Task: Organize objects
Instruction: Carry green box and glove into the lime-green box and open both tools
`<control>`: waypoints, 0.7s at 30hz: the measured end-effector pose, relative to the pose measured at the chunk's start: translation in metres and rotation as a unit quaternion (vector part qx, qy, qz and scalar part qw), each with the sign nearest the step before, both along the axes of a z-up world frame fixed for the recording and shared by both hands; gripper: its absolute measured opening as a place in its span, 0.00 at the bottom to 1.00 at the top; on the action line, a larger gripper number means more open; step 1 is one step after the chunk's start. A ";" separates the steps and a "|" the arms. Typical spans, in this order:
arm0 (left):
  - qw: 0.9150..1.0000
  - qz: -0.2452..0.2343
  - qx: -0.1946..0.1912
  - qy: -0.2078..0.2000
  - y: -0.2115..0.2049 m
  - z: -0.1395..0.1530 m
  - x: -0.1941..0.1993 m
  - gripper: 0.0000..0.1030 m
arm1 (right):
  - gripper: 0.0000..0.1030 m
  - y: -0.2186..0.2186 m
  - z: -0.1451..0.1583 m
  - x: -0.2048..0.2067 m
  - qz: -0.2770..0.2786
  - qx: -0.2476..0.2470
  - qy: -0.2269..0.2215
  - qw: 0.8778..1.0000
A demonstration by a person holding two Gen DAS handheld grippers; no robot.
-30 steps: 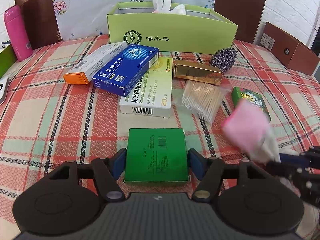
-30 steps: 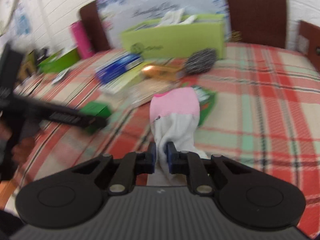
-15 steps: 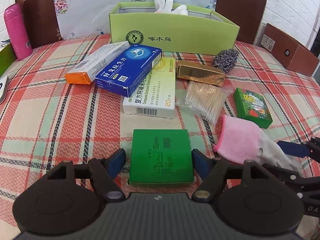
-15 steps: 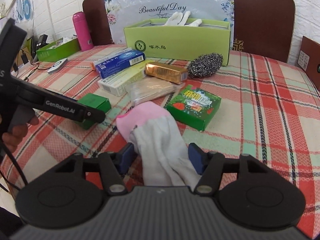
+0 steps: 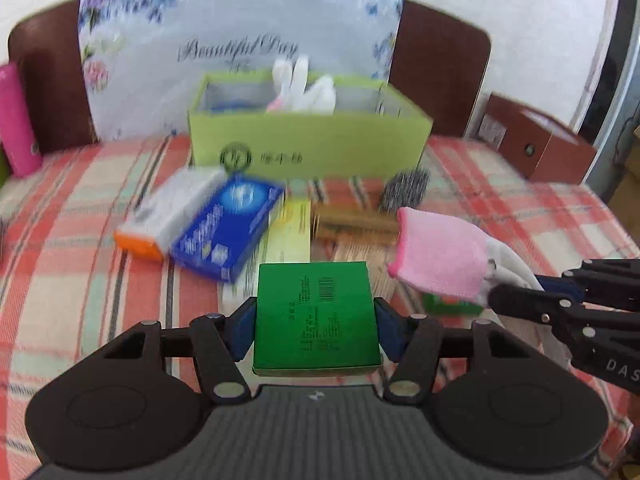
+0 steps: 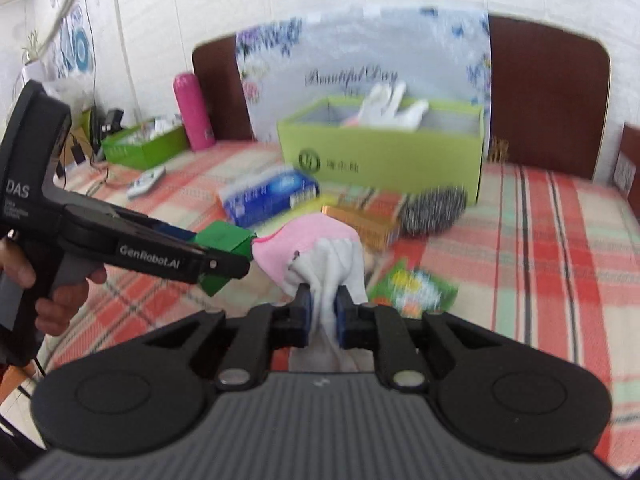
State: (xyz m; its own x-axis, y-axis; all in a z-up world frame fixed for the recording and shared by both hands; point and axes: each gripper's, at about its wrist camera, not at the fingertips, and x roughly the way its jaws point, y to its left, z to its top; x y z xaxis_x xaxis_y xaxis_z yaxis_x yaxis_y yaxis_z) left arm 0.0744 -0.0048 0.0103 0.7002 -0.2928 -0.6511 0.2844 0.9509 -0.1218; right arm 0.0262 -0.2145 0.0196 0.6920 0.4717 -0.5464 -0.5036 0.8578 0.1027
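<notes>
1. The left gripper (image 5: 316, 322) has the green box (image 5: 316, 316) between its blue pads. The jaws are closing and the pads press on both sides of the box. The box is up off the checked cloth (image 5: 80, 280).
2. The right gripper (image 6: 322, 314) is clenched tight on the white end of the pink and white glove (image 6: 320, 258). The pink cuff sticks out in front, in the air.
3. The big lime box (image 5: 308, 150) sits at the back of the table. A white glove already pokes out of it. I think both things should go in there.
4. Keep both squeezes firm. The green box is smooth and could slip.
5. Lift high enough to clear the blue box (image 5: 228, 228) and the lime box's front wall.
6. Keep the two grippers apart so they do not bump.
7. Let go only when each thing is over the opening.
</notes>
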 end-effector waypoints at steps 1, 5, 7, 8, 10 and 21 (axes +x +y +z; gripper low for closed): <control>1.000 -0.001 -0.004 -0.010 0.000 0.008 0.003 0.61 | 0.12 0.000 0.007 0.004 -0.003 0.001 -0.012 1.000; 0.999 0.008 -0.029 -0.041 0.002 0.038 0.027 0.61 | 0.12 0.000 0.031 0.027 -0.020 0.007 -0.056 0.998; 0.997 0.018 -0.039 -0.059 0.001 0.053 0.041 0.61 | 0.12 -0.002 0.041 0.045 -0.032 0.013 -0.074 0.997; 0.997 0.024 -0.042 -0.066 0.000 0.058 0.048 0.61 | 0.12 -0.003 0.044 0.053 -0.038 0.015 -0.081 0.996; 0.995 0.033 -0.047 -0.078 -0.003 0.070 0.067 0.61 | 0.12 -0.006 0.050 0.074 -0.054 0.020 -0.094 0.994; 0.994 0.062 -0.052 -0.079 -0.019 0.080 0.190 0.61 | 0.12 0.005 0.042 0.203 -0.090 0.003 -0.117 0.989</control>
